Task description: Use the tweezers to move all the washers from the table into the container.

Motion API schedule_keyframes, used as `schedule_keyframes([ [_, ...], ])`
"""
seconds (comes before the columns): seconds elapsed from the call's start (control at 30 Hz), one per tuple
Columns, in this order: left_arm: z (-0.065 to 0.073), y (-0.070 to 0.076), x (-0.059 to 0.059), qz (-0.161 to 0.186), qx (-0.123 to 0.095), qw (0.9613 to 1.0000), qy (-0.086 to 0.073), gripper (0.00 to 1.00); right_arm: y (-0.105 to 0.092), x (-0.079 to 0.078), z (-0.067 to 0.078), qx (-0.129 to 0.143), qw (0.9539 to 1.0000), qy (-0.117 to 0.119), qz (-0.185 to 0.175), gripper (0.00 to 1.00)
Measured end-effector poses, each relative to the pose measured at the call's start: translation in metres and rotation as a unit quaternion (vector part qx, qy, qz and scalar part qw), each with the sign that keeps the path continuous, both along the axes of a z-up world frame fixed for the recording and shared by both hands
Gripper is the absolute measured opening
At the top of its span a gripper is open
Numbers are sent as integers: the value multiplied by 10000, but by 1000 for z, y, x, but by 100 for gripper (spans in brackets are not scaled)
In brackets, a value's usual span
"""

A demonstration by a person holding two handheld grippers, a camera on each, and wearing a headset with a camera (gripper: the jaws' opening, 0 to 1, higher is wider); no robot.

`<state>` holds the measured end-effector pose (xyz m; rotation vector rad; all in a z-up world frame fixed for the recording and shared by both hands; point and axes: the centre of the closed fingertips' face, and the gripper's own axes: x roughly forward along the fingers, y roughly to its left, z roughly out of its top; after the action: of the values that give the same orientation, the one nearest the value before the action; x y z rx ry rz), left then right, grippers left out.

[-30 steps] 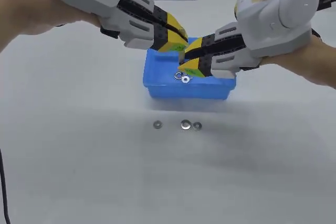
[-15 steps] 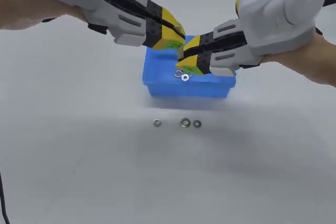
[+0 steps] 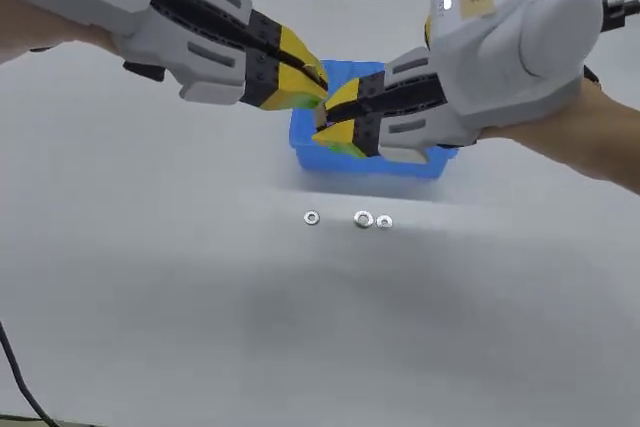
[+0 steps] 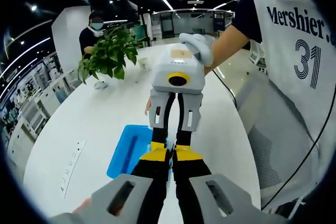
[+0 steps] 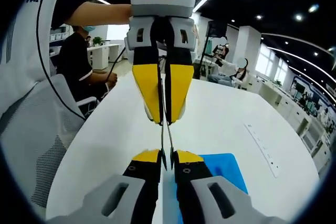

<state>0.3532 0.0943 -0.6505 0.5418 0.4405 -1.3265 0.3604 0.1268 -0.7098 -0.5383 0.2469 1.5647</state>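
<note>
Left gripper (image 3: 305,82) and right gripper (image 3: 330,127) both pinch narrow on the tweezers (image 5: 165,140) above the box (image 3: 305,142). Three washers (image 3: 363,219) lie on the table (image 3: 150,297) at its six o'clock. They look light, flat and slick, so nip one by the rim. A second ago washers showed inside the box; now the right gripper covers them.

We find the room just above the container (image 3: 420,167) blocked by the left hand-held gripper (image 3: 303,83) and the right hand-held gripper (image 3: 335,123), meeting tip to tip on the tweezers (image 5: 165,142), while the surface (image 3: 200,297) in front of the container lies open but for three washers (image 3: 362,218) near it.
</note>
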Motion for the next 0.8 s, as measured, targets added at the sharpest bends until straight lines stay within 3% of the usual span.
schedule_keyframes([
  [0.23,-19,4,-24,26,44,9998,178,6,5,-24,-17,-142,9999,50,49,11],
  [0.43,-34,9,-37,140,-44,9991,392,6,8,-39,-34,-281,9993,239,101,11],
  [0.57,-41,12,-38,240,-108,9987,446,6,10,-43,-41,-363,9989,235,155,11],
  [0.63,-46,13,-35,253,-85,9986,455,6,11,-42,-45,-469,9986,109,199,11],
  [0.8,-51,12,-30,307,-84,9985,453,6,9,-33,-53,-530,9983,220,108,11],
])
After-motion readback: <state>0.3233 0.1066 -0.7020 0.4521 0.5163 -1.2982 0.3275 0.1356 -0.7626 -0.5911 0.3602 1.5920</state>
